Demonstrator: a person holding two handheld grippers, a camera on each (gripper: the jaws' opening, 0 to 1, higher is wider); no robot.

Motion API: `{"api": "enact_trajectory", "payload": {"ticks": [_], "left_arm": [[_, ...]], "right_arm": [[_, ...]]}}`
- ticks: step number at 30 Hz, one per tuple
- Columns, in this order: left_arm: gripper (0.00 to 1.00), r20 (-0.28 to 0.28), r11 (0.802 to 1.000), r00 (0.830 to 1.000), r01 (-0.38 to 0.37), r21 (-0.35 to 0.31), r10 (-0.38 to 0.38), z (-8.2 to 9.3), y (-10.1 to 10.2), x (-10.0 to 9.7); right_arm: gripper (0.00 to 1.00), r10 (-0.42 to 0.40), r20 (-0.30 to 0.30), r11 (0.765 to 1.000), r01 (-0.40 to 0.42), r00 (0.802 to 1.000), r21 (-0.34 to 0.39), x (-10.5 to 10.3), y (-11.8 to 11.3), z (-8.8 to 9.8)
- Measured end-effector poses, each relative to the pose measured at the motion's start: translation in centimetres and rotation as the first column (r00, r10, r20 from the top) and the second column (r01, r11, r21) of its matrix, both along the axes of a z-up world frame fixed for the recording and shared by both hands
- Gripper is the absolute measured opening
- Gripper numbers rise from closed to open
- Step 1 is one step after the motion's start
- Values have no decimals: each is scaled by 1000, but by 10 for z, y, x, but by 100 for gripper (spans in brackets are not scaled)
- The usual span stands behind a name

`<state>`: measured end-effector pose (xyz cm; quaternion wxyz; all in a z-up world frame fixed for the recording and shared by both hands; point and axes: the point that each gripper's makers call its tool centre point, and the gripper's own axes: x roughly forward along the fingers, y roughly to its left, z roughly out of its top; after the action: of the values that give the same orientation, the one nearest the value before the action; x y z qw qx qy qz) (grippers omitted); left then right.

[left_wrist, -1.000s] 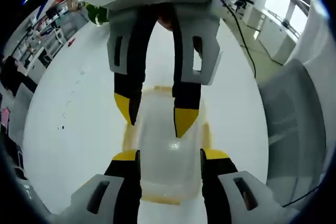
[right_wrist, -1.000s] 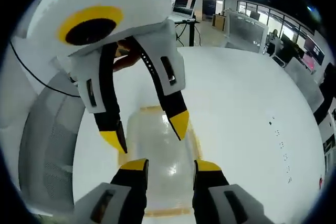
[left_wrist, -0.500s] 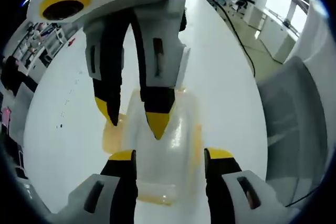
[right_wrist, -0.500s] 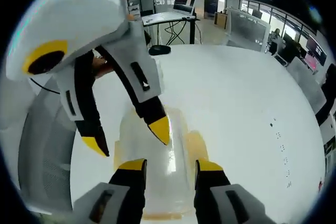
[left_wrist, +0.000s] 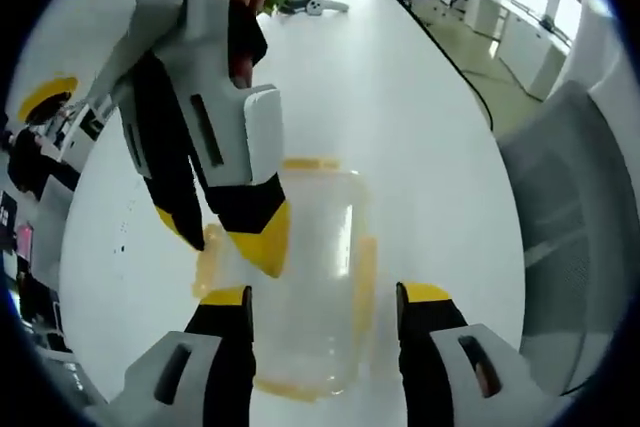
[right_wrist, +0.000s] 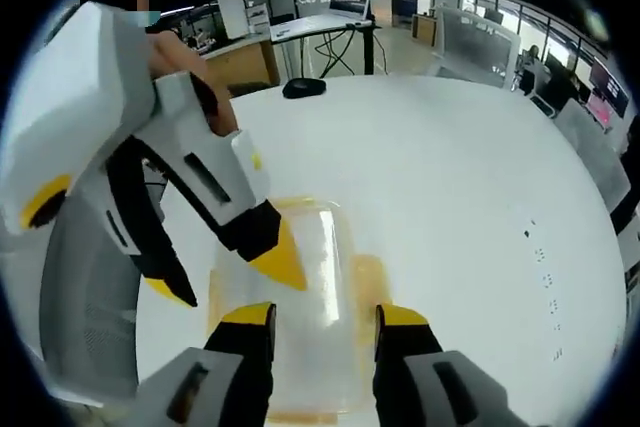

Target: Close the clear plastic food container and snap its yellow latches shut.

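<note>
Container (left_wrist: 305, 277) sits on desk (left_wrist: 400, 97), lid looks down. Yellow latches (left_wrist: 365, 272) prob not all snapped, can't confirm. Left gripper (left_wrist: 325, 297) and right gripper (right_wrist: 325, 312): jaws apart, holding nothing, straddling container from opposite ends. Latching remains.

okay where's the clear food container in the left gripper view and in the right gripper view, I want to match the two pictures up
Left gripper view: the clear container lies low and centre on the white table, between that view's own jaws, with the right gripper over its left side.
Right gripper view: the container lies low and centre, between that view's own jaws, with the left gripper over its left side.
Shared landmark: the grey mesh chair back beside the table.
</note>
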<state>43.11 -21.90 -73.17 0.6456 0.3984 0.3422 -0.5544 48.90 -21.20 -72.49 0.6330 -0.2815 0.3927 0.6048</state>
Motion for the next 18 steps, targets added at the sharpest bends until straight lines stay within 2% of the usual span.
{"api": "enact_trajectory", "payload": {"ticks": [10, 18], "left_arm": [[54, 54, 999, 998, -41, -10, 41, -2, 0, 12], [55, 105, 1000, 994, -16, 13, 14, -5, 1, 11]], "right_arm": [[39, 78, -25, 996, -79, 997, -47, -5, 0, -6], [40, 115, -47, 991, -118, 992, -63, -5, 1, -7]]}}
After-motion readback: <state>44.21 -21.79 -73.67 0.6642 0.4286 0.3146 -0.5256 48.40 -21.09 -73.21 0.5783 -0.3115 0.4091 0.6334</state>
